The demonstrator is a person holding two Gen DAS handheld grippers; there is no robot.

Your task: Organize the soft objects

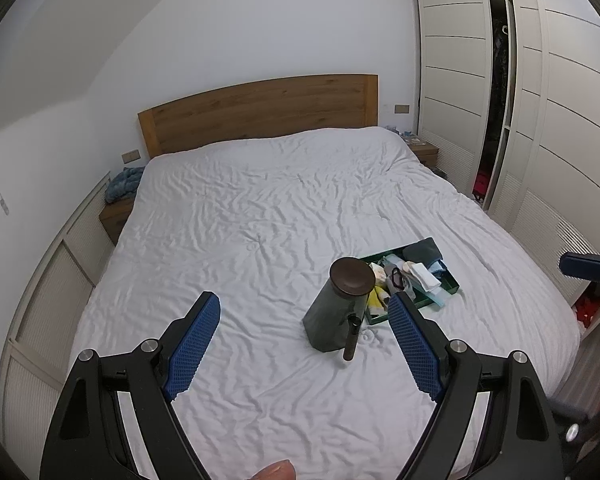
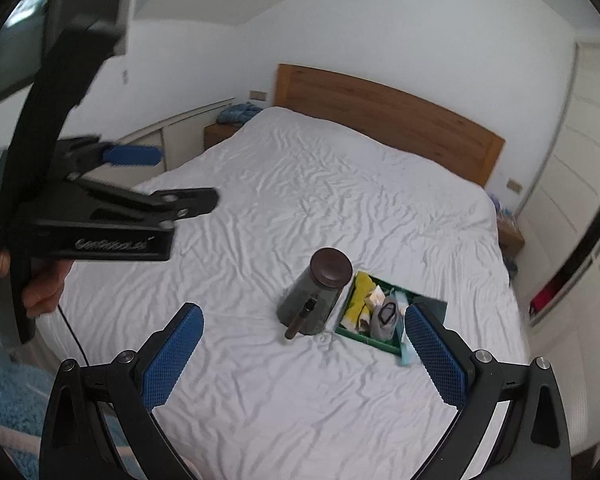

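Observation:
A green tray [image 1: 449, 285] [image 2: 358, 339] lies on the white bed, packed with soft items: a yellow cloth [image 2: 360, 292], a grey sock [image 2: 384, 320], a white sock [image 1: 424, 274] and a dark folded cloth [image 1: 422, 250]. A dark jug with a brown lid [image 1: 332, 316] [image 2: 308, 300] stands against the tray's left side. My left gripper [image 1: 303, 298] [image 2: 188, 178] hovers over the bed short of the jug, open and empty. My right gripper [image 2: 304, 309] is also open with nothing between its fingers. One of its blue pads [image 1: 588, 266] shows at the right edge of the left wrist view.
The wooden headboard [image 1: 260, 108] stands at the far end of the bed. White wardrobes [image 1: 560, 120] line the right side, with one door ajar. A blue blanket [image 1: 124, 186] sits on the left nightstand. A fluffy blue rug [image 2: 8, 400] lies beside the bed.

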